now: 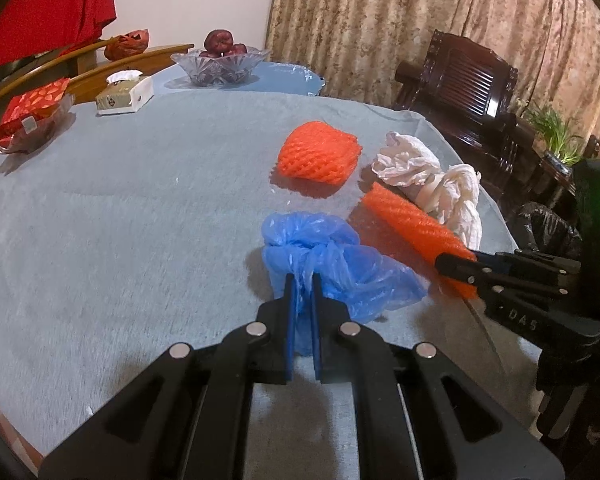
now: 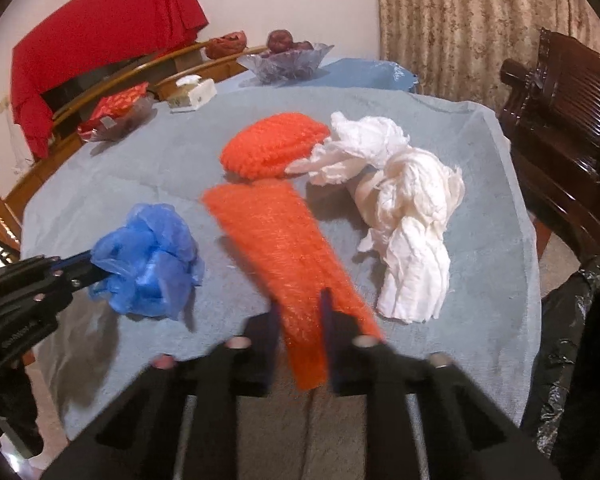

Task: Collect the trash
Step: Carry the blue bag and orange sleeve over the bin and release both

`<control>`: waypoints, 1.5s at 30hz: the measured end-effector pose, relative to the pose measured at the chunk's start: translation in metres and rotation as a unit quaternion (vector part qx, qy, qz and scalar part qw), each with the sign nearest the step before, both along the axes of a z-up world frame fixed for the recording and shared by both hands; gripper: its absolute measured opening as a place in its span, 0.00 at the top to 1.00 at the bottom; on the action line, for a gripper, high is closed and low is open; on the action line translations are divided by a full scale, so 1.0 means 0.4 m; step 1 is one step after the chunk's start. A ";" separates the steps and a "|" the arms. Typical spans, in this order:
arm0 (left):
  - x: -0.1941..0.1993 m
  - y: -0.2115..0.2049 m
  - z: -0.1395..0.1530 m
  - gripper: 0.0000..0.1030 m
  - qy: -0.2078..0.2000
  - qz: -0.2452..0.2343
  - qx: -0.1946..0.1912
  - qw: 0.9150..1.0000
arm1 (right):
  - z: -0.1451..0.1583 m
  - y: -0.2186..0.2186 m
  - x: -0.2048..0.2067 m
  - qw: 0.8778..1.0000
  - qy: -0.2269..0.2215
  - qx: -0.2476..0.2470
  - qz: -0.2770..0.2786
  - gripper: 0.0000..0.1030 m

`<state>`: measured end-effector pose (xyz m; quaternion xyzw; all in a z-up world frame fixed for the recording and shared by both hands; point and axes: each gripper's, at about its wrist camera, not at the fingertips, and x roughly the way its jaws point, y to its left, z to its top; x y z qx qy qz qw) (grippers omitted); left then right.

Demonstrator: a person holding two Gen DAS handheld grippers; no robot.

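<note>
Left gripper (image 1: 301, 280) has its two blue-padded fingers pinched nearly together on the near edge of a crumpled blue plastic bag (image 1: 328, 264), which sits on the grey-blue cloth-covered surface (image 1: 120, 220); from the right wrist view the same gripper (image 2: 94, 270) reaches in from the left side and bites the bag (image 2: 152, 264) at its near-left corner. Right gripper (image 2: 300, 300) is clamped on the near end of a long orange foam-net sleeve (image 2: 276, 248), whose strip runs away from the fingers over the cloth; the view is motion-blurred. From the left wrist view that gripper (image 1: 456, 266) grips the sleeve (image 1: 412, 224) at its near end, just right of the blue bag. Beyond the sleeve lies a folded orange foam-net pad (image 1: 320, 152), and to its right a heap of crumpled white tissue paper (image 1: 432, 180), touching the sleeve's far side. A bin lined with a black plastic bag (image 2: 572, 340) stands off the right edge of the surface. At the far side rest a cut-glass fruit bowl (image 1: 220, 65), a tissue box (image 1: 125, 94) and a glass dish of red packets (image 1: 32, 120).
</note>
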<state>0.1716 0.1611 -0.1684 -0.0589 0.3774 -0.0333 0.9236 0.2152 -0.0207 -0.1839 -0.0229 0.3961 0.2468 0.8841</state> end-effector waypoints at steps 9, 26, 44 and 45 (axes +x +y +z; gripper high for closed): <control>-0.025 -0.040 0.058 0.94 -0.022 -0.014 -0.003 1.000 | 0.086 -0.009 -0.053 0.999 -0.028 0.029 0.012 0.90; -0.095 -0.265 0.191 0.94 -0.069 -0.103 -0.017 0.992 | 0.248 -0.251 -0.179 0.990 -0.081 0.084 -0.079 0.90; -0.126 -0.523 0.227 0.94 -0.087 -0.211 -0.029 0.973 | 0.255 -0.500 -0.302 0.975 -0.091 0.079 -0.186 0.90; -0.127 -0.539 0.226 0.94 -0.088 -0.218 -0.029 0.972 | 0.255 -0.513 -0.308 0.974 -0.092 0.078 -0.193 0.90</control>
